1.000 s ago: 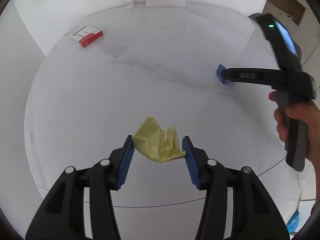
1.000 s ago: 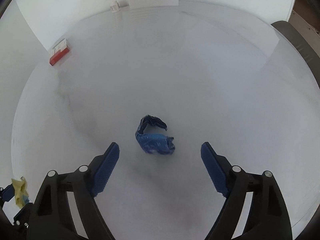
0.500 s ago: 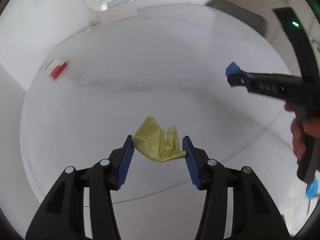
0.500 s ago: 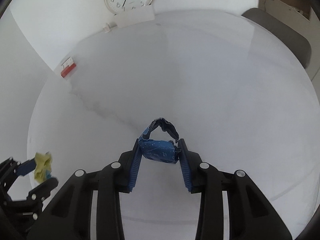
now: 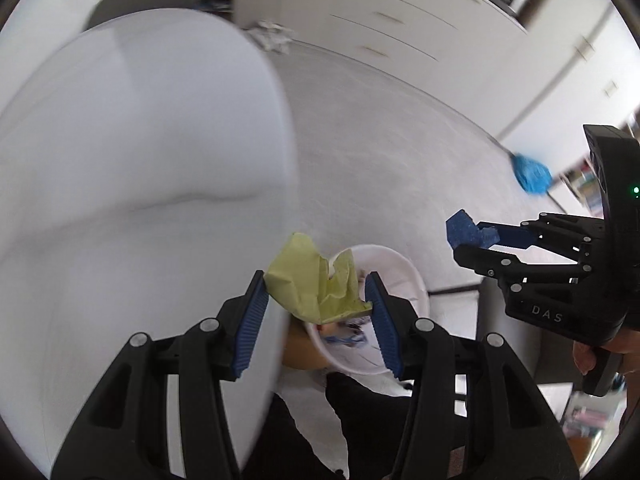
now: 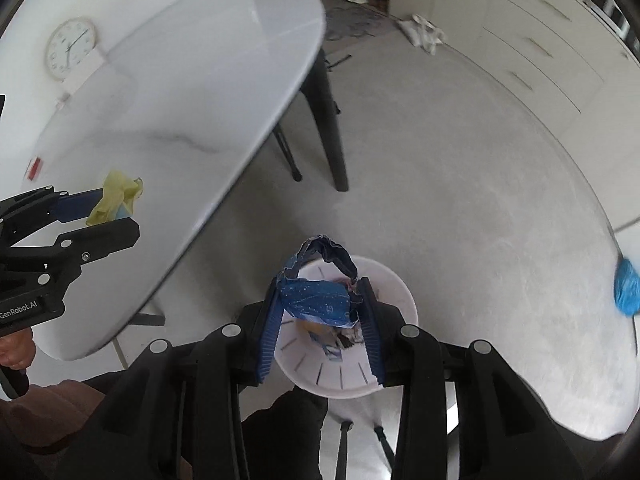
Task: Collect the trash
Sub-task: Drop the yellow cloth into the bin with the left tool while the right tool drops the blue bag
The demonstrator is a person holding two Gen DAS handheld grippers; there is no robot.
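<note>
2 pieces of trash are held over the white bin (image 6: 394, 292), seemingly so each can drop straight in. Blue wrapper (image 6: 316, 298) is clamped between the right gripper (image 6: 320, 320) pads, directly above the bin mouth. Yellow crumpled paper (image 5: 316, 284) is pinched by the left gripper (image 5: 316, 316), near the bin rim by the table (image 6: 180, 92) edge. Both grippers are pointed steeply down. Further off, a blue object (image 6: 626, 288) is seen on the floor, possibly more trash.
</note>
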